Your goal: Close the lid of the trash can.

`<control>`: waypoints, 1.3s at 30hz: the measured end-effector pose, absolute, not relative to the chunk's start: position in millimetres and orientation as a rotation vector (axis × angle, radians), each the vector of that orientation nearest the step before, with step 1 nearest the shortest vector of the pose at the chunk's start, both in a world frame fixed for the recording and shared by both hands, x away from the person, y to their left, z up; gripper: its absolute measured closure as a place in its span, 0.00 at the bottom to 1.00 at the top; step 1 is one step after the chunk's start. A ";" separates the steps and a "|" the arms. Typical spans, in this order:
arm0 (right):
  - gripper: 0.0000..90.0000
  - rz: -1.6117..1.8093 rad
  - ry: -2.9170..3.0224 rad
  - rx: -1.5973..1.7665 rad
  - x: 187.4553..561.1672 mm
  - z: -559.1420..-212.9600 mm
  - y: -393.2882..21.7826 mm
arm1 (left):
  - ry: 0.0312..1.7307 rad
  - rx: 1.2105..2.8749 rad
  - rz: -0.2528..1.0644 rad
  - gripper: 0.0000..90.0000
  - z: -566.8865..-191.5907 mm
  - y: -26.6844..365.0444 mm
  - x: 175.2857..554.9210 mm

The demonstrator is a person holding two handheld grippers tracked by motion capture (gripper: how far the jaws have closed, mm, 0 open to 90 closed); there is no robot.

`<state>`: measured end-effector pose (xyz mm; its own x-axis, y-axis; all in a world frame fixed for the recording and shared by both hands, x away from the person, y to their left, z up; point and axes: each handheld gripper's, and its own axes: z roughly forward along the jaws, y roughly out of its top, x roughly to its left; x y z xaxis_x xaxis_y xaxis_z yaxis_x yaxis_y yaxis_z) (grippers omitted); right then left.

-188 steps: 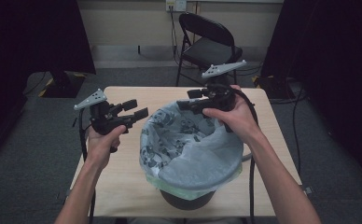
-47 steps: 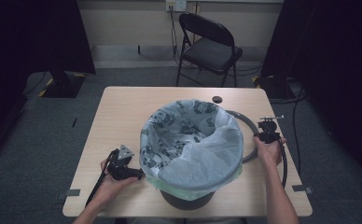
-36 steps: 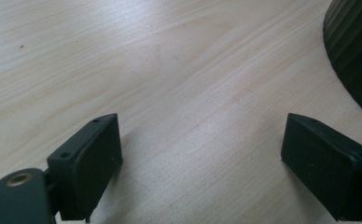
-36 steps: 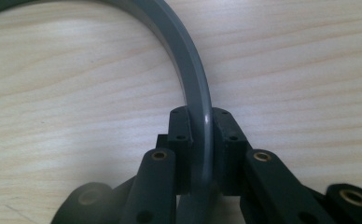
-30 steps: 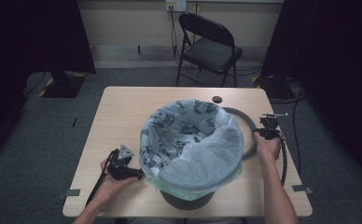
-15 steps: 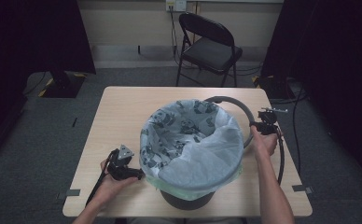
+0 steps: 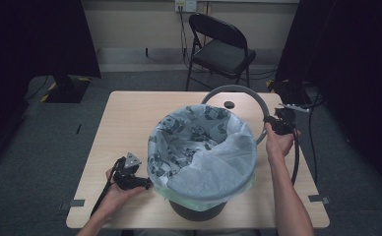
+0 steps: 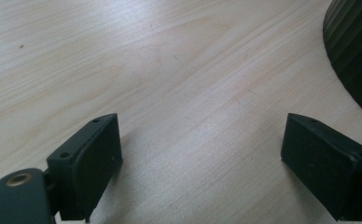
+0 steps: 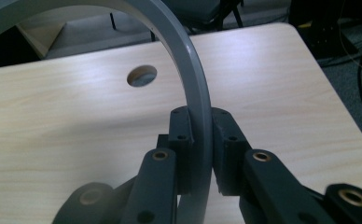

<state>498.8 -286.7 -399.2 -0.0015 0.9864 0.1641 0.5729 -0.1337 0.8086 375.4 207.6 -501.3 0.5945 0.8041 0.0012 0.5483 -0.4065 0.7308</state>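
In the high view, a dark waste bin lined with a panda-printed plastic bag stands at the near middle of the wooden table. At about two o'clock from the bin, the right gripper holds a grey bin ring by its right-hand arc; the ring is lifted and tilted, its far arc over the table's back edge, with a round cable hole seen through it. At about eight o'clock from the bin, the left gripper rests low by the table, just beside the bin's wall. A black folding chair stands behind the table at twelve o'clock.

In the left gripper view, the left gripper has its two black jaws spread wide with nothing between them, bare table beneath. The bin's ribbed dark wall fills the two o'clock corner.

In the right gripper view, the right gripper is clamped on the grey ring, one pad pressing each side of the band. The ring arcs up toward eleven o'clock, and the cable hole lies in the tabletop at eleven o'clock from the jaws.
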 end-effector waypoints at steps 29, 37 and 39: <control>0.89 1.315 1.498 1.674 510.1 -321.4 -272.6 | 1.057 2.120 0.461 0.13 -501.2 208.2 376.3; 0.89 1.387 1.491 1.671 519.9 -298.7 -265.0 | 1.057 2.120 0.460 0.13 -501.2 208.2 376.4; 0.89 1.401 1.489 1.673 523.5 -294.8 -263.3 | 1.056 2.121 0.461 0.13 -501.2 208.2 376.4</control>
<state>523.5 -263.3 -294.8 -0.1244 0.9245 0.3604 0.4161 -0.2811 0.8647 376.4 208.2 -501.2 0.6019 0.7986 0.0019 0.5447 -0.4123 0.7303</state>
